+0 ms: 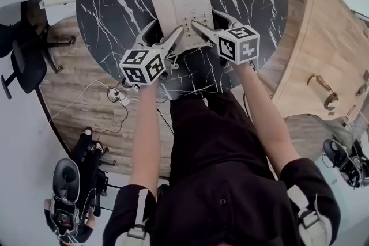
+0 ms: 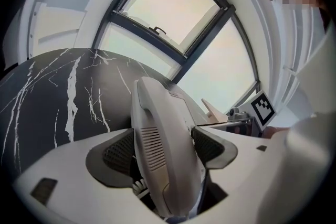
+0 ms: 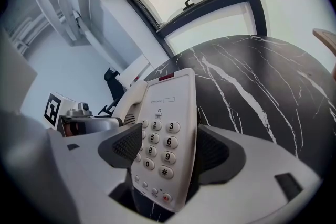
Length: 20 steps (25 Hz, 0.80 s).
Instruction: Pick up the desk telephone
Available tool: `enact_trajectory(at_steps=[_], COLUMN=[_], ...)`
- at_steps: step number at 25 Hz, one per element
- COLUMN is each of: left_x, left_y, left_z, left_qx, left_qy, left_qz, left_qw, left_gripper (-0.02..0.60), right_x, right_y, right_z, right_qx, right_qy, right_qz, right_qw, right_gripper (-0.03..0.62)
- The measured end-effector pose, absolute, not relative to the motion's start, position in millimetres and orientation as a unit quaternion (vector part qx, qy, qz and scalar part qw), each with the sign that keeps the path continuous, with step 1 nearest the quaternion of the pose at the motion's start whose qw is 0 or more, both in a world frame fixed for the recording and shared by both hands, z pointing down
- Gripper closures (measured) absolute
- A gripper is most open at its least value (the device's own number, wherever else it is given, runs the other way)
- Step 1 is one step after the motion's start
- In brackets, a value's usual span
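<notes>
Released, the left gripper (image 2: pixel 163 148) straddles the handset (image 2: pixel 157 128); the right gripper (image 3: pixel 169 148), likewise released, straddles the desk telephone (image 3: pixel 176 97). Recommend closing both squarely together, then lifting level.

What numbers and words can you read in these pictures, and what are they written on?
"2": key on the desk telephone
"3": key
"5": key
"6": key
"8": key
"9": key
"0": key
"#": key
Small print above the keys: too small to read.
Remaining keys: hidden behind a gripper pad.
Red strip: no readable text.
Marker cubes: patterns only, no letters.
</notes>
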State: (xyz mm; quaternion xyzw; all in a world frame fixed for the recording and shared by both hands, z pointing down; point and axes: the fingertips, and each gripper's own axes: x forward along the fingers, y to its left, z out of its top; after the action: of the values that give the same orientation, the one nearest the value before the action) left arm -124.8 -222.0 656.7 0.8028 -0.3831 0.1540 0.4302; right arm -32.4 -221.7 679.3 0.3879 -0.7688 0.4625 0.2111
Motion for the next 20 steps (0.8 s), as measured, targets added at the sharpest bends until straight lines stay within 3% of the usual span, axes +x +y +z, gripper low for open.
enact_trajectory(at_steps=[20], left_x=[-119.6], left_y=[-227.6], left_z=[662.5], left_qx=[0.815], left_qy=[-0.341], left_qz=[0.123], left_qw=[0.452], left_gripper=[0.196], right_x=[-34.0], right_y=[-222.5], right_z=[692.4], right_qx=[0.379], right_qy=[-0.76], right_qz=[0.487], right_qw=[0.203], right_gripper=[0.276])
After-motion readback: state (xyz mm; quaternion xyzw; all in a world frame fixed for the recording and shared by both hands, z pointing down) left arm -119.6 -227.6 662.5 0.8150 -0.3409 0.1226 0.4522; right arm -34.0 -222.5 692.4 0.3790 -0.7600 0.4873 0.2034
